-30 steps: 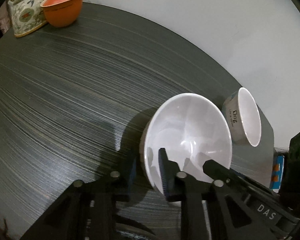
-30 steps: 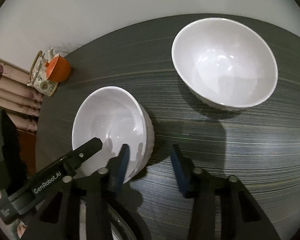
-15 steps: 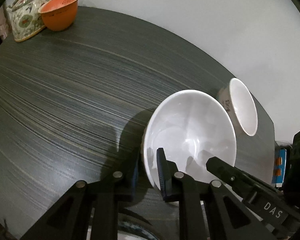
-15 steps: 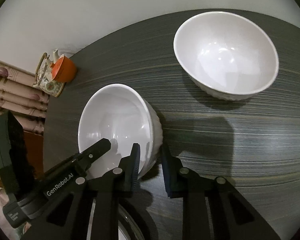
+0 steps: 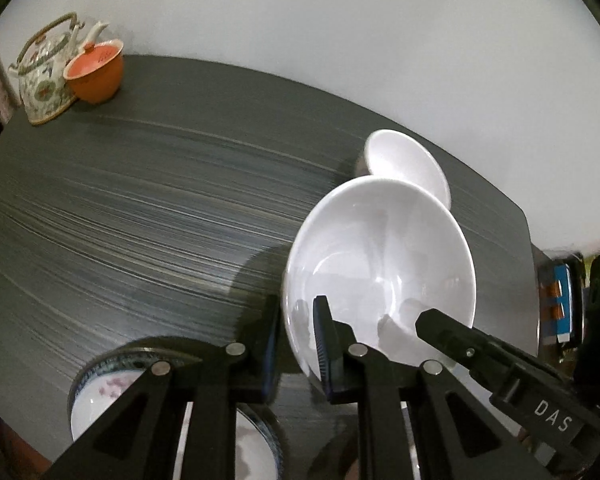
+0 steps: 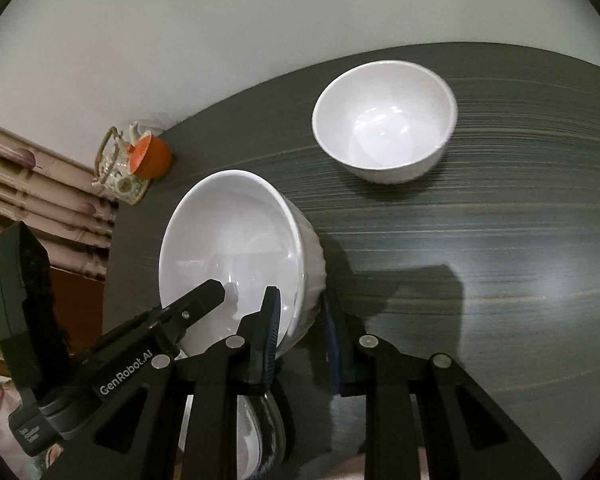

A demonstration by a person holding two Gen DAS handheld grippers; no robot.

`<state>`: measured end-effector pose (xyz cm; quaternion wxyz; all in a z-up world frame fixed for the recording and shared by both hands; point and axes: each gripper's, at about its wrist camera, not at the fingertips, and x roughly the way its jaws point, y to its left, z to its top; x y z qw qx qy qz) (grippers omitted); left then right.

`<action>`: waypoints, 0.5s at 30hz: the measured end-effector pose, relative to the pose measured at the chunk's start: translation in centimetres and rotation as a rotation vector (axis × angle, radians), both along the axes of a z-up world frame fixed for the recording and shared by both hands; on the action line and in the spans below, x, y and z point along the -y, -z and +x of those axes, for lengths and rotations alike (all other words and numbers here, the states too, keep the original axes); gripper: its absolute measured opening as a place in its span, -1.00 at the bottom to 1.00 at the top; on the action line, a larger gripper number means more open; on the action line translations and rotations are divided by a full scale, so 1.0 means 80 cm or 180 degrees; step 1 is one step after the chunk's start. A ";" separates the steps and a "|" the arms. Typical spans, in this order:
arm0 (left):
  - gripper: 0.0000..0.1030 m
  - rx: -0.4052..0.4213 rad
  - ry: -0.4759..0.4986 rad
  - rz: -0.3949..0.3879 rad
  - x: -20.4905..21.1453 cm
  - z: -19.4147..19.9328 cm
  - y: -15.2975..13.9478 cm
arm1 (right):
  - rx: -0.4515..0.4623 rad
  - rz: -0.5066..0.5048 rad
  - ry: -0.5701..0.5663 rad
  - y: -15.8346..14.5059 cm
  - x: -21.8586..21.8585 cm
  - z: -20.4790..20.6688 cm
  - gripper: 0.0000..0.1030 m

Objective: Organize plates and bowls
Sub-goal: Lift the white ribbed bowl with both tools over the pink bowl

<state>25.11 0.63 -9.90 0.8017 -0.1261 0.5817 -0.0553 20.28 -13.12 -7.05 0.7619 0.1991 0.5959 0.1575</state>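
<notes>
Left fingers: your left gripper pinches the near rim of the ribbed white bowl, one pad inside, one outside.
Right fingers: your right gripper pinches the same bowl's rim on the opposite side, one pad inside and one against the ribbed wall.
Where the bowl is: it appears lifted and tilted above the dark round table, near its front edge, casting a shadow below.
Nearby: a patterned blue-rimmed dish sits under your grippers; a second white bowl stands well apart, towards the far edge; a floral teapot and orange cup touch each other at the far left edge.
Risk, slip: both grips are thin rim pinches on glossy ceramic; uneven lifting could twist it loose.
Risk, collision: a drop would likely strike the patterned dish below.
Risk, tilt: further tipping may let the rim slide out.
Writing, right gripper: "DAS".
Writing, left gripper: "GenRobot.AI".
</notes>
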 end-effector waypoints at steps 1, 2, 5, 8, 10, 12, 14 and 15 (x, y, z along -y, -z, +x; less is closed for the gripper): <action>-0.67 0.0017 0.0018 0.0004 0.004 -0.004 -0.005 | 0.0015 -0.0002 0.0012 -0.004 0.004 -0.005 -0.60; -0.67 0.0031 0.0030 0.0001 0.009 -0.014 -0.006 | 0.0032 -0.0002 0.0033 -0.010 0.008 -0.011 -0.60; -0.67 0.0059 0.0072 -0.0021 0.018 -0.025 -0.017 | 0.0070 0.0018 0.0083 -0.022 0.021 -0.027 -0.60; -0.67 0.0071 0.0123 -0.0013 0.028 -0.042 -0.025 | 0.0109 0.0033 0.0132 -0.031 0.032 -0.044 -0.60; -0.67 0.0081 0.0145 -0.0023 0.034 -0.054 -0.029 | 0.0115 0.0041 0.0171 -0.035 0.042 -0.057 -0.60; -0.67 0.0090 0.0165 -0.0046 0.043 -0.066 -0.035 | 0.0135 0.0027 0.0183 -0.040 0.050 -0.071 -0.60; -0.67 0.0091 0.0184 -0.0078 0.055 -0.082 -0.040 | 0.0156 0.0015 0.0214 -0.045 0.058 -0.086 -0.60; -0.67 0.0090 0.0196 -0.0091 0.059 -0.089 -0.041 | 0.0165 0.0004 0.0214 -0.047 0.063 -0.094 -0.60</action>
